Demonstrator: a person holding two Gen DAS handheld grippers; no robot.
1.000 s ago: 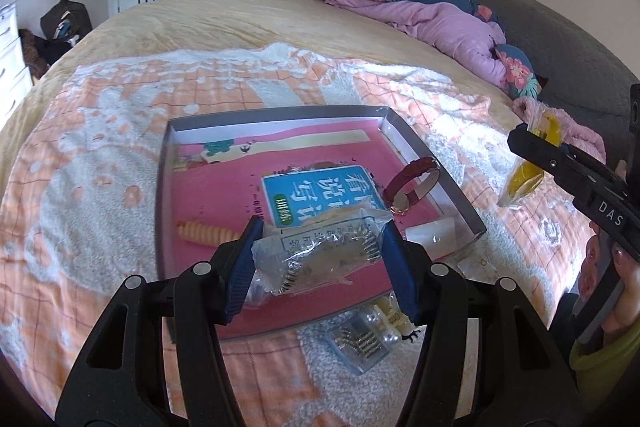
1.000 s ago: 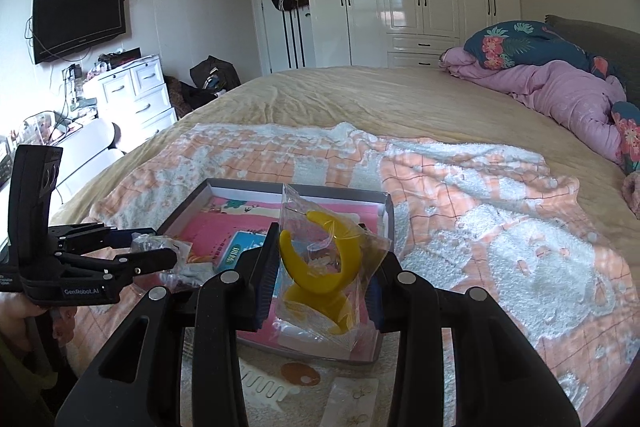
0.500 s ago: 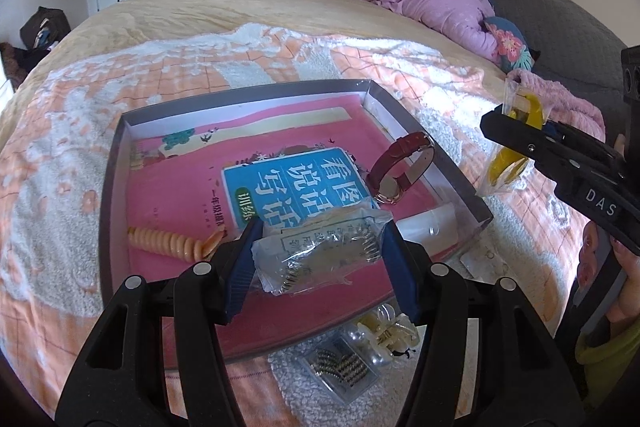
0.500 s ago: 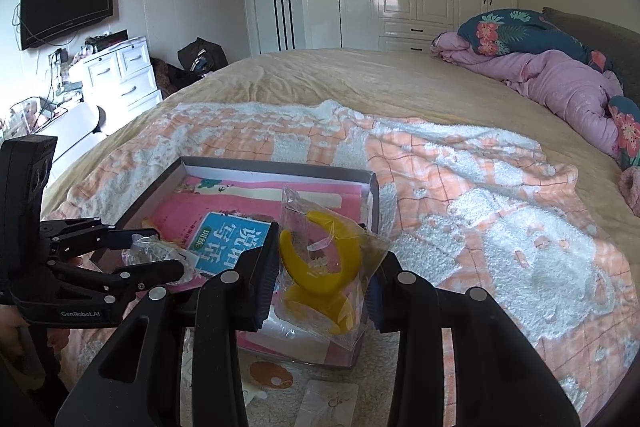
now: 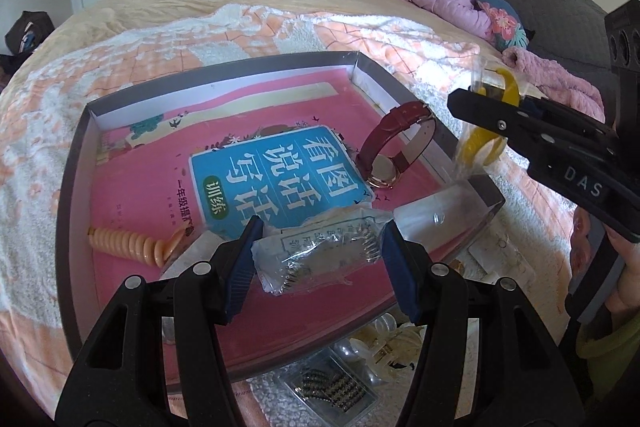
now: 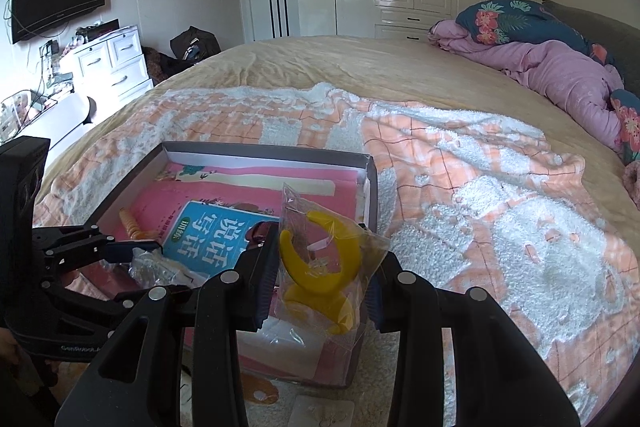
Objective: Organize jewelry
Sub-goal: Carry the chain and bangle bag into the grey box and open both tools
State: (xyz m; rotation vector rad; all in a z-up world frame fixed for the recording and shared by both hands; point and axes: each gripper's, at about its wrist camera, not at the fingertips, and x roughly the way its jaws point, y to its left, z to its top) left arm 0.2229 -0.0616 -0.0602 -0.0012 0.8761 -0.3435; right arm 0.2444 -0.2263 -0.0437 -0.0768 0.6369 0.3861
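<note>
Over the past second both grippers have carried their loads forward and lower, so the shallow grey box (image 5: pixel 76 163) on the bed now fills far more of the left wrist view. The left gripper (image 5: pixel 320 259) has its jaws closed partway on a crumpled clear packet of small metal pieces (image 5: pixel 320 255), which now hangs over the near part of the box floor, above the pink booklet (image 5: pixel 280 175) lining it. The right gripper (image 6: pixel 324 275) likewise has its jaws pinched on a clear bag holding a yellow crescent piece (image 6: pixel 316 267), hanging just over the box's near right corner. Already lying inside are a red-strapped watch (image 5: pixel 394 151) toward the right and a peach spiral hair tie (image 5: pixel 128 243) at the near left. More packets, among them a clear case of dark studs (image 5: pixel 332 387), lie outside on the towel by the near rim. Both bags look about ready to be released into the box; several items remain to collect afterwards.
</note>
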